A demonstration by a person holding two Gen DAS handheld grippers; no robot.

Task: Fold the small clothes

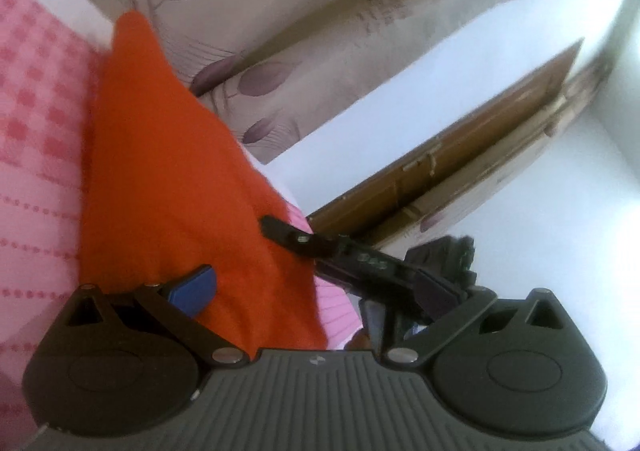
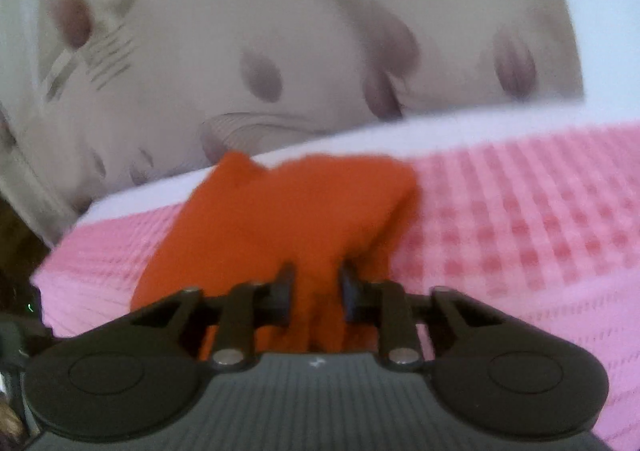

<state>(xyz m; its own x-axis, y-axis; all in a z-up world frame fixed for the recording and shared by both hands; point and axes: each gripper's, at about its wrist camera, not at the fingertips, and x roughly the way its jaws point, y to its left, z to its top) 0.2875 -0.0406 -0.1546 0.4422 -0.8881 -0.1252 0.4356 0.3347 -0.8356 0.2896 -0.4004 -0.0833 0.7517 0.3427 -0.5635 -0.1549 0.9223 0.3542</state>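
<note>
An orange garment lies on a pink checked cloth and is lifted at its near edge. In the left wrist view my left gripper stands wide open; its blue-padded left finger rests on the orange fabric, and its right finger is off to the right behind the other gripper. My right gripper reaches in from the right in that view and pinches the garment's edge. In the right wrist view my right gripper is shut on a bunched fold of the orange garment.
The pink checked cloth covers a white-edged surface. A beige curtain with purple leaf prints hangs behind it. A brown wooden door and white wall show to the right in the left wrist view.
</note>
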